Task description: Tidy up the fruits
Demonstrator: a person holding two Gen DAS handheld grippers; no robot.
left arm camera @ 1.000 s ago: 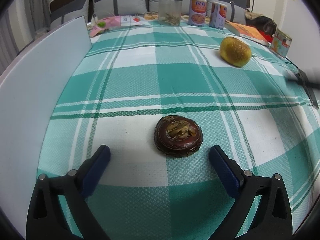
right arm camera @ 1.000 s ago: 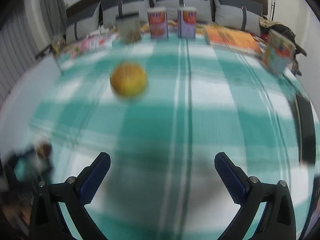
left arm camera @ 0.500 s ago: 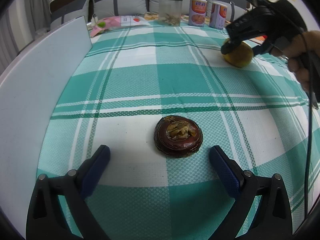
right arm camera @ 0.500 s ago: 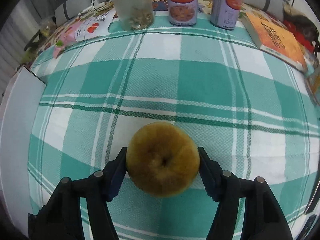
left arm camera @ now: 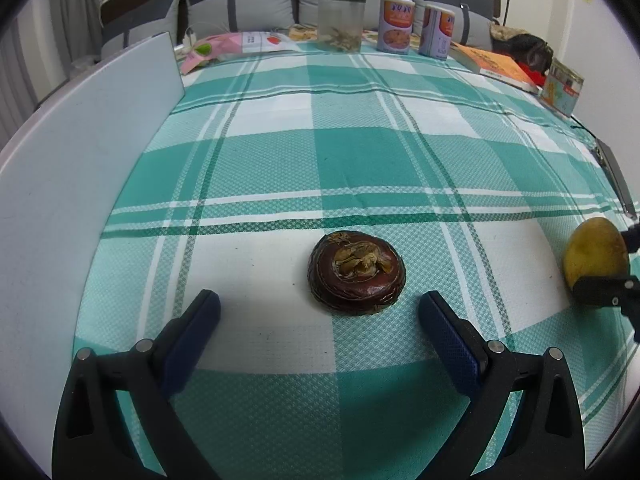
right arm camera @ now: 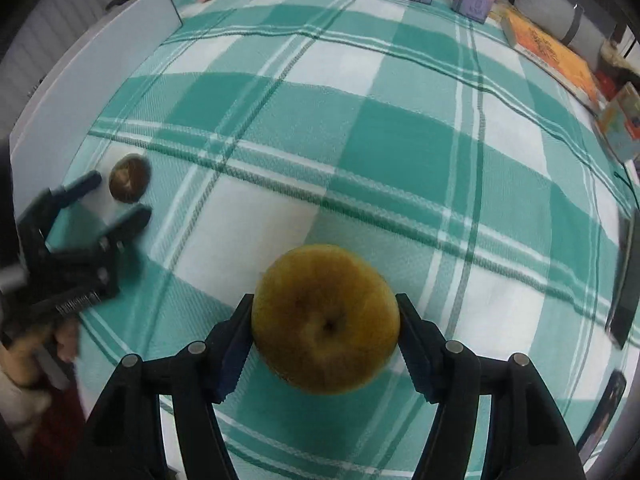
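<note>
A dark brown flat fruit (left arm camera: pixel 357 278) with a cracked yellowish top lies on the green-and-white checked cloth (left arm camera: pixel 320 168). My left gripper (left arm camera: pixel 319 312) is open just in front of it, fingers on either side, not touching. My right gripper (right arm camera: pixel 325 332) is shut on a round yellow-brown fruit (right arm camera: pixel 326 318) and holds it above the cloth. That fruit also shows at the right edge of the left wrist view (left arm camera: pixel 595 257). The brown fruit (right arm camera: pixel 129 183) and left gripper (right arm camera: pixel 116 198) show at the left of the right wrist view.
A white board (left arm camera: pixel 80 152) stands along the cloth's left side. At the far edge stand a clear jar (left arm camera: pixel 341 22), two cans (left arm camera: pixel 395 25), a pink packet (left arm camera: pixel 224 46), an orange book (left arm camera: pixel 498 65) and a small box (left arm camera: pixel 564 86). A dark flat object (right arm camera: pixel 628 276) lies at the right edge.
My right gripper has lifted the yellow fruit from the far right of the cloth and carried it nearer, toward the brown fruit. My left gripper has not moved.
</note>
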